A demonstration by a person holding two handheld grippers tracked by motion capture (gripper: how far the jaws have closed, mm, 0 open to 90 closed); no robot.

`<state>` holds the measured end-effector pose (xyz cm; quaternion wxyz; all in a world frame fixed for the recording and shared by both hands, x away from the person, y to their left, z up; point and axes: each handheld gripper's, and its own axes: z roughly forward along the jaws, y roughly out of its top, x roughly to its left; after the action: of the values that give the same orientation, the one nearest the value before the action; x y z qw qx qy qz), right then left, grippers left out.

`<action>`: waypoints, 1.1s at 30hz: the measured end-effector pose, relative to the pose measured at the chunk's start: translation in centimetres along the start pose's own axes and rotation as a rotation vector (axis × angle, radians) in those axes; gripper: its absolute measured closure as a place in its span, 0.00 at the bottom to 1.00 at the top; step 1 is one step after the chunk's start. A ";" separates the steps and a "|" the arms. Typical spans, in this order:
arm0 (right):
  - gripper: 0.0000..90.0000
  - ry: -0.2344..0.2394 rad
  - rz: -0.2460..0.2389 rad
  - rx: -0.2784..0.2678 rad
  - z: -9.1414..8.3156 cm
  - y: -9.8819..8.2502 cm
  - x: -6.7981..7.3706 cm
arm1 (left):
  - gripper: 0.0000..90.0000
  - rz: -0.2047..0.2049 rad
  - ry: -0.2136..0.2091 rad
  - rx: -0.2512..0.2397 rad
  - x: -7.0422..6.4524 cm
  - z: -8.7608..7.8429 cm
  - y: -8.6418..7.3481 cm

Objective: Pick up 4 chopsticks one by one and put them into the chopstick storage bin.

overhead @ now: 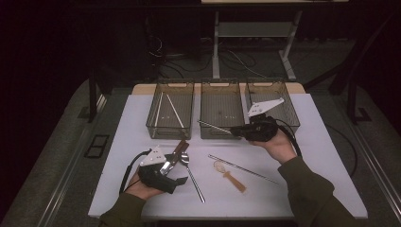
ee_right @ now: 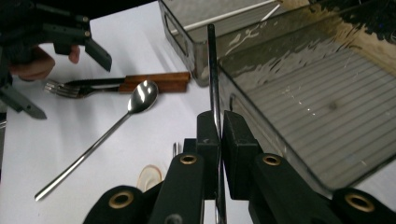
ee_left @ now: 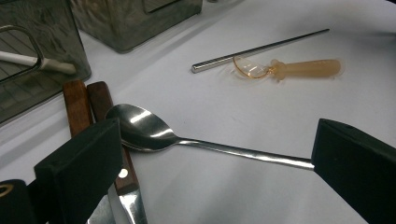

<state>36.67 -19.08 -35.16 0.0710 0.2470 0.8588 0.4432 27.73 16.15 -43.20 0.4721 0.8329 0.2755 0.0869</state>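
Observation:
My right gripper [overhead: 235,130] [ee_right: 220,125] is shut on a thin metal rod [overhead: 213,126] [ee_right: 212,70]. The rod hangs level over the front rim of the middle clear bin [overhead: 220,85] [ee_right: 308,98]. My left gripper [overhead: 174,173] [ee_left: 215,163] stands open low over the table at the front left. A steel spoon [overhead: 191,174] [ee_left: 140,127] lies there, its handle running between the jaws without touching the pads. A second metal rod [overhead: 243,169] [ee_left: 259,49] and an amber plastic spoon [overhead: 229,176] [ee_left: 289,70] lie on the white table [overhead: 307,156].
Three clear bins stand in a row at the back. The left bin [overhead: 150,126] holds white sticks, and the right bin [overhead: 294,116] is behind my right hand. A wood-handled knife and fork [overhead: 178,150] [ee_left: 88,105] [ee_right: 156,81] lie beside the spoon's bowl.

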 end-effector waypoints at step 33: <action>0.95 -0.061 0.055 0.023 6.9 7.8 -1.1 | 0.01 -0.004 -0.014 -0.008 0.1 0.1 0.0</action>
<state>42.82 -10.85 -33.11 0.0821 0.2850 0.8540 0.4274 27.84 16.13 -43.21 0.4775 0.8311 0.2733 0.0813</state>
